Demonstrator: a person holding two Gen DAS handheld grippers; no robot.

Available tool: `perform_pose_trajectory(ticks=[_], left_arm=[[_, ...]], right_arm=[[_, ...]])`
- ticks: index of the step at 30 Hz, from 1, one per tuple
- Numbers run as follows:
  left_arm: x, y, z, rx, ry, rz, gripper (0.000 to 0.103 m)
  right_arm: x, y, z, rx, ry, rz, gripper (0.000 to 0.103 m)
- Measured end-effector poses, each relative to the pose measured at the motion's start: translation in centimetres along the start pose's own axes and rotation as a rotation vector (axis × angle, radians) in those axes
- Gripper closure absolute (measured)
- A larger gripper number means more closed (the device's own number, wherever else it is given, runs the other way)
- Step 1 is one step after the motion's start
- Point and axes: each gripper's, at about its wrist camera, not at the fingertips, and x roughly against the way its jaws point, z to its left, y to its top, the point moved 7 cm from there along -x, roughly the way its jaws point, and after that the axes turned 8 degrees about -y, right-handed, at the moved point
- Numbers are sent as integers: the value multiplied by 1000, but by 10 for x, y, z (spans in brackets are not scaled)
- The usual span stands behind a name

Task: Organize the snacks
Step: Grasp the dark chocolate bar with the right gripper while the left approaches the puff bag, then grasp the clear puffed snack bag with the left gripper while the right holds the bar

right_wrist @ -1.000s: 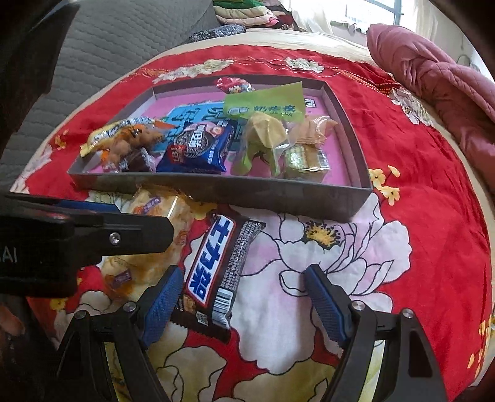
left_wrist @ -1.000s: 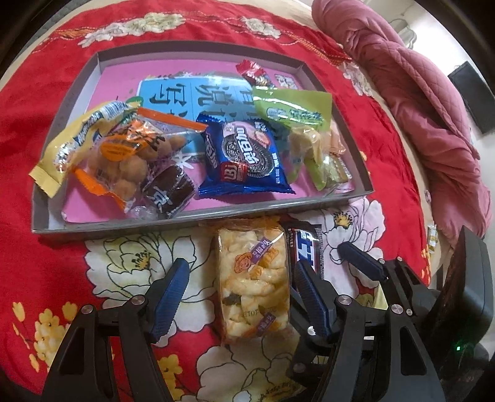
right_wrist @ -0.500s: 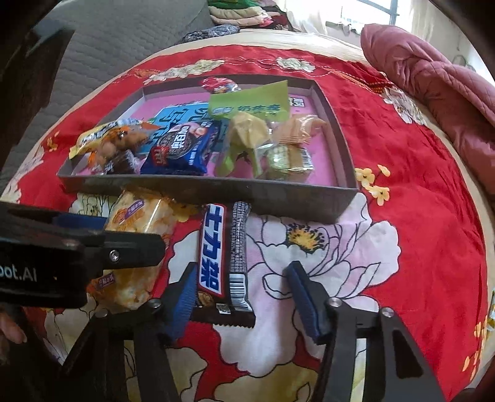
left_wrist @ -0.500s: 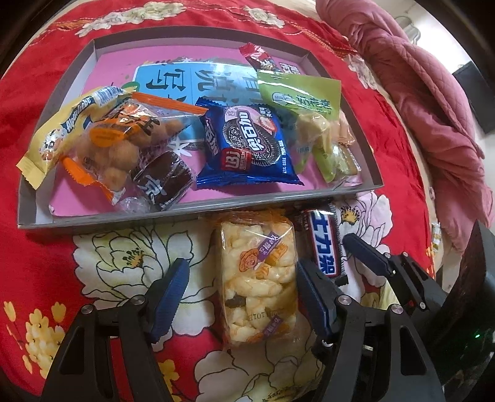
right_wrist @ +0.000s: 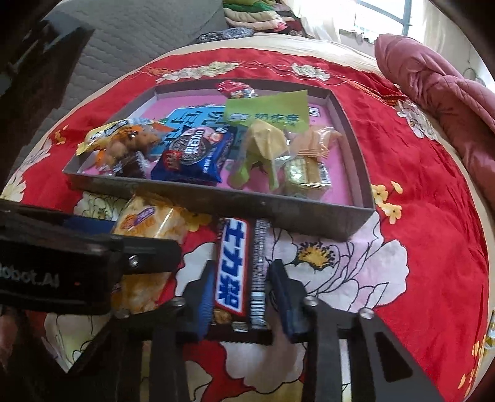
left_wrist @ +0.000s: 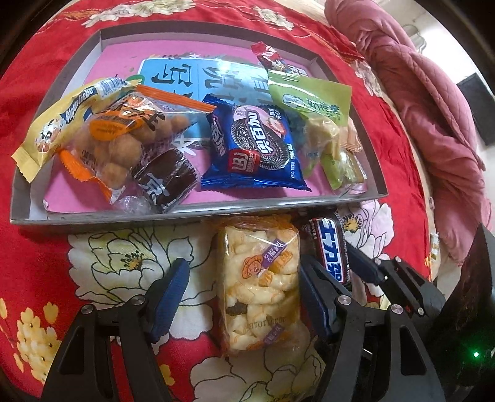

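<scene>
A chocolate bar (right_wrist: 235, 263) with a blue and white label lies on the red floral bedcover, just in front of the grey tray (right_wrist: 216, 201). My right gripper (right_wrist: 243, 269) is closing on it, and both blue pads touch the bar's long sides. Beside it lies a clear packet of puffed snacks (left_wrist: 260, 278). My left gripper (left_wrist: 243, 278) stands open around that packet, its left pad well clear of it. The tray (left_wrist: 123, 215) holds a blue cookie packet (left_wrist: 253, 148), a green packet (left_wrist: 309, 102) and an orange packet of round snacks (left_wrist: 123, 136).
A pink quilt (left_wrist: 433, 123) lies bunched on the right of the bed. A grey quilted surface (right_wrist: 123, 31) and a stack of folded clothes (right_wrist: 256, 15) lie beyond the bed. The two grippers stand side by side, almost touching.
The right gripper's jaws have closed in from wide apart onto the chocolate bar, which has turned into line with the fingers. The left gripper stays open around the puffed snack packet.
</scene>
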Motion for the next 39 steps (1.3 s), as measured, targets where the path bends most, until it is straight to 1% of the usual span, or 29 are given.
perform_pose_trajectory(ticks=[5, 7, 9, 11, 14, 19, 27, 39], left_arm=[[-2, 0, -2, -14, 23, 2, 32], [-3, -1, -5, -30, 35, -7, 34], [-4, -1, -9, -43, 34, -18, 44], [-4, -1, -11, -53, 31, -27, 48], [-2, -1, -13, -64, 35, -33, 49], [7, -4, -14, -57, 16, -41, 53], [25, -9, -8, -51, 22, -52, 53], [63, 1, -17, -86, 41, -145, 53]], right_arm=[[2, -1, -5, -25, 25, 15, 74], [3, -2, -8, -41, 37, 22, 74], [5, -3, -12, -66, 57, 29, 74], [7, -4, -16, -102, 92, 33, 74], [11, -3, -22, -158, 144, 30, 74], [17, -2, -24, -198, 192, 23, 74], [32, 4, -24, -206, 225, -31, 74], [48, 17, -27, -210, 238, -118, 74]])
